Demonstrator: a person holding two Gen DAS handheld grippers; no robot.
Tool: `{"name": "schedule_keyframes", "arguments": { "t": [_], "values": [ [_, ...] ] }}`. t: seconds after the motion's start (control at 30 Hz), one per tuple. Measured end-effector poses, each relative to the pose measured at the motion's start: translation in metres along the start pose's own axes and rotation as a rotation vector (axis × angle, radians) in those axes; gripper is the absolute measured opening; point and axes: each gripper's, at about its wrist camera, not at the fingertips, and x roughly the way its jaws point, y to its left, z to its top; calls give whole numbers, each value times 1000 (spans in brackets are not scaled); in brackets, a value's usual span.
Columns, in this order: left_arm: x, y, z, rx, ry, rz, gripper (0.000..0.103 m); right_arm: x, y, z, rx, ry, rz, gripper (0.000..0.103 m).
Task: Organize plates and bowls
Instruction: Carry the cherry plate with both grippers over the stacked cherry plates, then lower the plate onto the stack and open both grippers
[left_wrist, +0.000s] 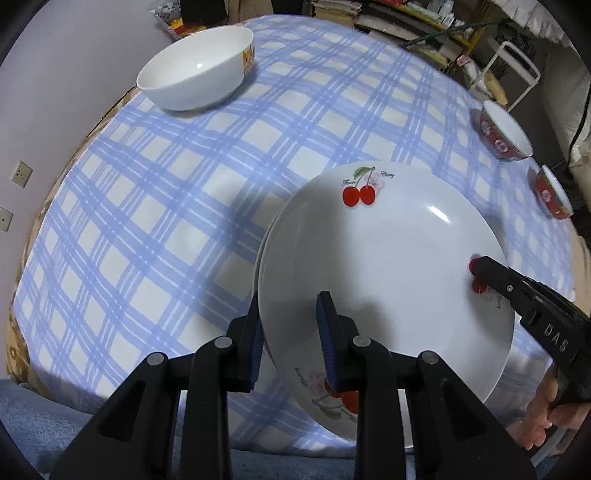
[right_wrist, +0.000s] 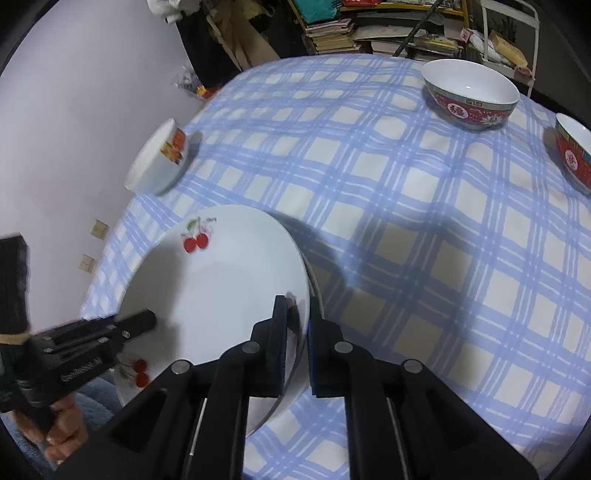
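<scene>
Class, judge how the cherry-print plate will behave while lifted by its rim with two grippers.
The cherry-print plate looks like glazed ceramic: probably rigid, and breakable if dropped. Its glossy highlight suggests a slippery rim. The narrow pads grip only its edges, so it may tilt.

Table under blue checked cloth (left_wrist: 155, 206); white bowl (left_wrist: 195, 70), two red bowls (right_wrist: 471, 96), cherry plates (left_wrist: 384, 266)

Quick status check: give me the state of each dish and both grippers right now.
cherry plate: held at both rims, above a second plate
left gripper: shut on cherry plate
right gripper: shut on cherry plate
white bowl: upright, empty
two red bowls: upright, apart
</scene>
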Motion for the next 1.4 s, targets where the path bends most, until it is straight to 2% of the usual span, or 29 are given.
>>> {"name": "schedule_keyframes", "arguments": {
  "t": [0.13, 0.33, 0.43, 0.67, 0.8, 1.1, 1.4],
  "values": [
    [5, 4, 1, -21, 16, -15, 26, 5, 4, -2, -27, 4, -36, 13],
    [7, -5, -2, 28, 12, 27, 26, 6, 8, -3, -63, -4, -79, 14],
    [7, -4, 0, 20, 15, 21, 26, 8, 9, -4, -84, 1, -100, 15],
    [7, -14, -5, 95, -2, 77, 26, 14, 6, -3, -84, 18, -102, 15],
    [7, -11, -4, 81, 2, 60, 26, 15, 1, -3, -50, 24, -72, 14],
    [6, -17, -8, 101, 8, 100, 26, 13, 8, -3, -78, 9, -101, 14],
    [0, -8, -8, 46, 22, 68, 26, 7, 7, -1, -81, -21, -96, 14]
  ]
}}
